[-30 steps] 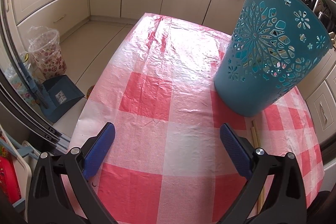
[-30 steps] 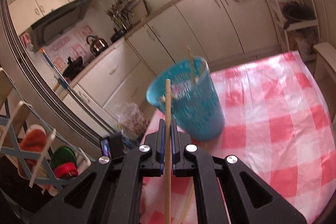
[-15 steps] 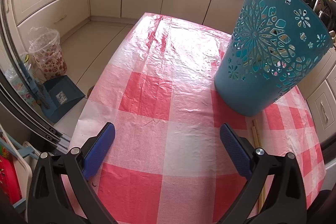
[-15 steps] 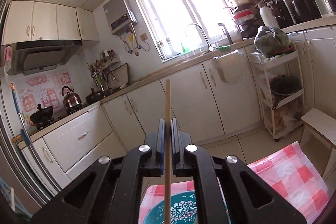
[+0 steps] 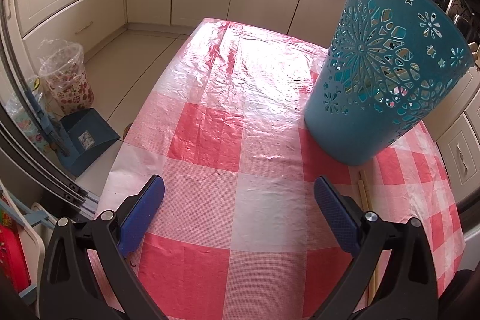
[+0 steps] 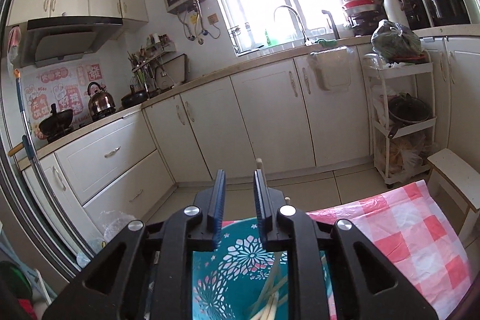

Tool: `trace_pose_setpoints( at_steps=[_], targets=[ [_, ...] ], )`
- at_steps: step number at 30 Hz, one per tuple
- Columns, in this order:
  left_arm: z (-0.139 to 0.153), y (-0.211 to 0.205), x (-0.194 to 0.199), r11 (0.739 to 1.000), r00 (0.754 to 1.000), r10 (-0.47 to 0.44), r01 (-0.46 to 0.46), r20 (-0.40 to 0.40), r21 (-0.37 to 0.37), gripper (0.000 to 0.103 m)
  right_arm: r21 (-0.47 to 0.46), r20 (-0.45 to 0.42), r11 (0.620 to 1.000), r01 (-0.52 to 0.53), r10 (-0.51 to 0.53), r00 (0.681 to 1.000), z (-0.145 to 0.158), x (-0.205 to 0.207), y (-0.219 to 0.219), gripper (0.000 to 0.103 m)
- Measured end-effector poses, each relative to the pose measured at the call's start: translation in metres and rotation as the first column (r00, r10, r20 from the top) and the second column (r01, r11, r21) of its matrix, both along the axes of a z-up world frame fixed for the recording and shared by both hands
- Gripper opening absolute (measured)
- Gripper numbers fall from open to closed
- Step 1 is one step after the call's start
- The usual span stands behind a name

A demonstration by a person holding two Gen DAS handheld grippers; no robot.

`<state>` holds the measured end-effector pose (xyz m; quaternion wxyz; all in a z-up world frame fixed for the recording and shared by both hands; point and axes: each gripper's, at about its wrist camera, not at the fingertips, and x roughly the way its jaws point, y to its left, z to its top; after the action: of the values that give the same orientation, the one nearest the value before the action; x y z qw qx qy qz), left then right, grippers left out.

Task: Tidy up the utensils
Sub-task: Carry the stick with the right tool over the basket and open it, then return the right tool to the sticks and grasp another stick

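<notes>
Kitchen wall stickers point(image 6: 57, 92): "Nice" readable; teal basket point(image 5: 387, 74) unlabelled.

Teal basket point(image 5: 375, 116) w/ floral cutouts; red-white check tablecloth point(image 5: 210, 137) (glossy); blue gripper pads point(image 5: 141, 218); cream cabinets point(image 6: 270, 116).

Left gripper point(image 5: 239, 190) tilted downward, jaws spread wide. Right gripper point(image 6: 239, 176) near level, jaws just opening, narrow gap.

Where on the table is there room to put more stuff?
The checked tablecloth is bare from the blue basket across to the floor-side edge, and toward the cabinets. It is crowded only near the basket's foot, where chopsticks lie beside the left tool.
</notes>
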<state>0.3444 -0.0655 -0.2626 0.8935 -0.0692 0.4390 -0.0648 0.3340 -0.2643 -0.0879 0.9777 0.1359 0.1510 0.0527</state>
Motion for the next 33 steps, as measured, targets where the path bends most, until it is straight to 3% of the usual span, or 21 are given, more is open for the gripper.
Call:
trace_pose_setpoints(
  at_steps=[6, 9, 14, 17, 19, 20, 29, 33],
  targets=[
    [0.000, 0.001, 0.000, 1.000, 1.000, 0.000, 0.000, 0.002, -0.008, 0.095, -0.081, 0.093, 0.997, 0.010, -0.003, 0.996, 0.018, -0.071, -0.007, 0.041],
    [0.000, 0.001, -0.001, 1.000, 1.000, 0.001, -0.001, 0.003, -0.013, 0.095, -0.129, 0.071, 0.991, 0.024, -0.015, 0.997, 0.007, -0.104, -0.013, 0.044],
    [0.001, 0.001, -0.002, 1.000, 1.000, 0.001, -0.001, 0.004, -0.015, 0.095, -0.165, -0.154, 0.986, -0.001, -0.025, 0.988, -0.056, -0.127, -0.020, 0.044],
    [0.001, 0.001, -0.002, 1.000, 1.000, 0.000, 0.000, 0.003, -0.013, 0.095, -0.143, -0.340, 0.988, -0.061, 0.008, 0.940, -0.102, -0.117, -0.017, 0.043],
    [0.001, 0.001, -0.002, 1.000, 1.000, 0.001, 0.000, 0.003, -0.015, 0.095, -0.122, -0.424, 0.987, -0.101, 0.040, 0.905, -0.125, -0.106, -0.010, 0.026],
    [0.001, 0.000, -0.002, 1.000, 1.000, 0.001, -0.001, 0.004, -0.018, 0.095, -0.108, -0.455, 0.987, -0.120, 0.058, 0.889, -0.133, -0.100, -0.006, 0.025],
    [0.001, 0.004, -0.001, 1.000, 1.000, 0.000, 0.000, 0.006, -0.028, 0.095, -0.109, -0.560, 0.982, -0.152, 0.066, 0.826, -0.164, -0.066, 0.018, 0.016],
    [0.000, 0.005, -0.001, 1.000, 1.000, 0.001, -0.001, 0.006, -0.030, 0.095, -0.131, -0.570, 0.980, -0.149, 0.048, 0.820, -0.167, -0.064, 0.018, 0.014]
  ],
)
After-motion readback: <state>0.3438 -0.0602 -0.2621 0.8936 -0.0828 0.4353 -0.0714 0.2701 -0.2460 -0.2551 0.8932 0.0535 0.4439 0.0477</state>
